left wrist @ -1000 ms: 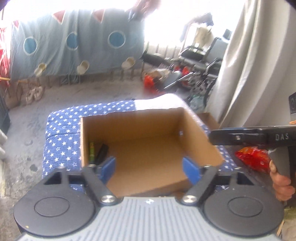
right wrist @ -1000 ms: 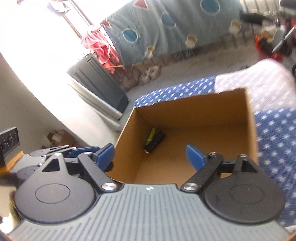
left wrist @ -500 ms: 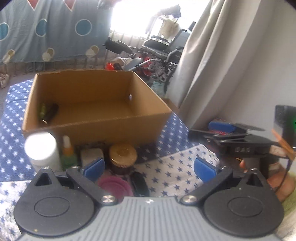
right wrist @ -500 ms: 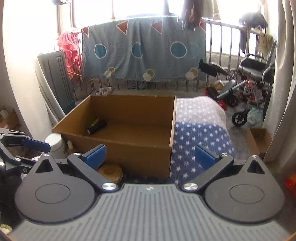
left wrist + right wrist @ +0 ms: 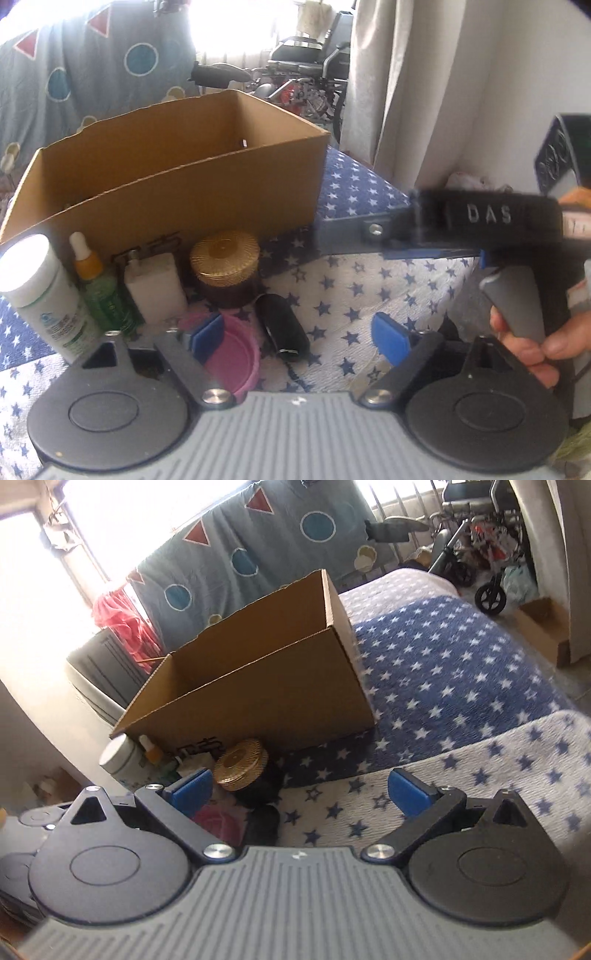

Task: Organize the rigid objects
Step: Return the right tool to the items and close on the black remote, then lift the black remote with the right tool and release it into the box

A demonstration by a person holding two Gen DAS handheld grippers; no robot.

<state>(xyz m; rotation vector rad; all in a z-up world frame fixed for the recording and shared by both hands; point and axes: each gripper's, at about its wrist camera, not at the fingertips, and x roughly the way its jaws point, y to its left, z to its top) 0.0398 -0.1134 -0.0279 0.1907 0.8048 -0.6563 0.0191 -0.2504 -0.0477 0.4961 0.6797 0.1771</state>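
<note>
An open cardboard box (image 5: 166,184) (image 5: 258,686) stands on a star-patterned blanket (image 5: 362,184). In front of it stand a white bottle (image 5: 40,295), a green dropper bottle (image 5: 99,291), a white container (image 5: 155,288) and a gold-lidded jar (image 5: 225,269) (image 5: 242,764). Nearer lie a pink lid (image 5: 232,354) and a black cylinder (image 5: 282,328) (image 5: 264,821). My left gripper (image 5: 299,334) is closing, with the cylinder between its fingers untouched. My right gripper (image 5: 299,792) (image 5: 354,236) hangs open over the blanket, right of the jar, nothing between its fingers.
A hand (image 5: 528,343) holds the right gripper at the right of the left wrist view. A curtain (image 5: 406,92) and a wheelchair (image 5: 480,546) stand beyond the bed. A patterned cloth (image 5: 258,546) hangs behind the box. A small carton (image 5: 543,627) sits on the floor.
Both grippers have sunk and drawn back from over the box to the items in front of it. The box's inside is now hidden. The left jaws have narrowed.
</note>
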